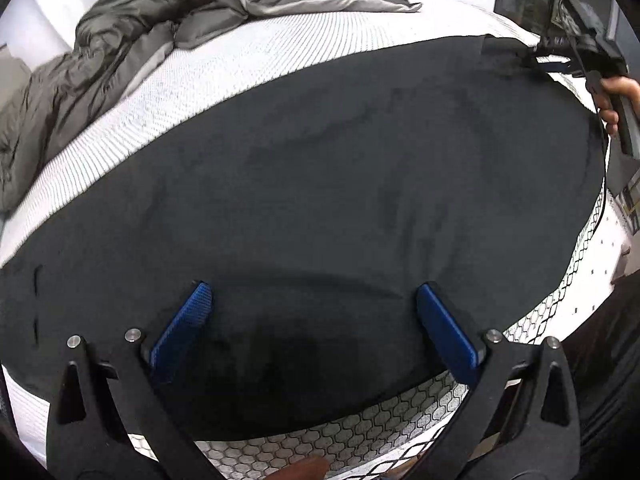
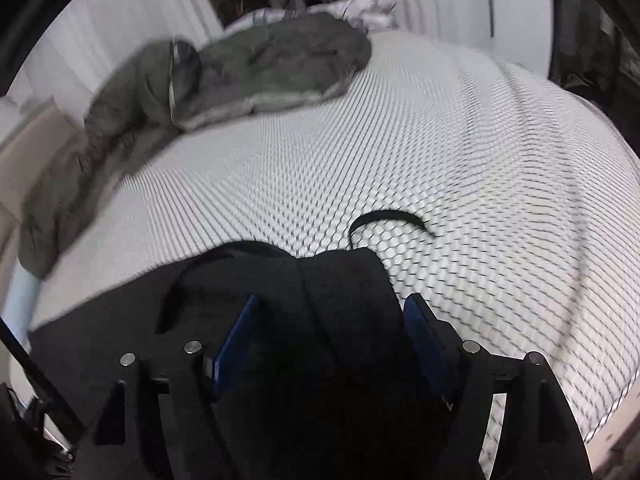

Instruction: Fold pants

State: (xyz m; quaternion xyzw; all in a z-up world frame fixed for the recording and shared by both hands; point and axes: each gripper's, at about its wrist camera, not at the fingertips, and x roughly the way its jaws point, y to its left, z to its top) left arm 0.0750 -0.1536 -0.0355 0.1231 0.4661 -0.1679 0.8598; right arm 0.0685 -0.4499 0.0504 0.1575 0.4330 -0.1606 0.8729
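Black pants (image 1: 320, 180) lie spread flat across the white patterned mattress (image 1: 208, 76). My left gripper (image 1: 313, 287) hovers over their near edge, blue pads wide apart, with only flat cloth under them. At the far right end of the pants is my right gripper (image 1: 538, 60), held by a hand (image 1: 616, 96). In the right wrist view a bunched end of the pants (image 2: 288, 280) sits between the parted fingers of the right gripper (image 2: 333, 299), and the pads do not visibly press on it. A black drawstring (image 2: 384, 216) curls on the mattress just beyond.
A rumpled grey duvet (image 1: 120, 40) is heaped along the far side of the bed, also in the right wrist view as the duvet (image 2: 248, 68). The mattress edge (image 1: 360, 432) runs just below the left gripper. White curtains (image 2: 120, 20) hang behind.
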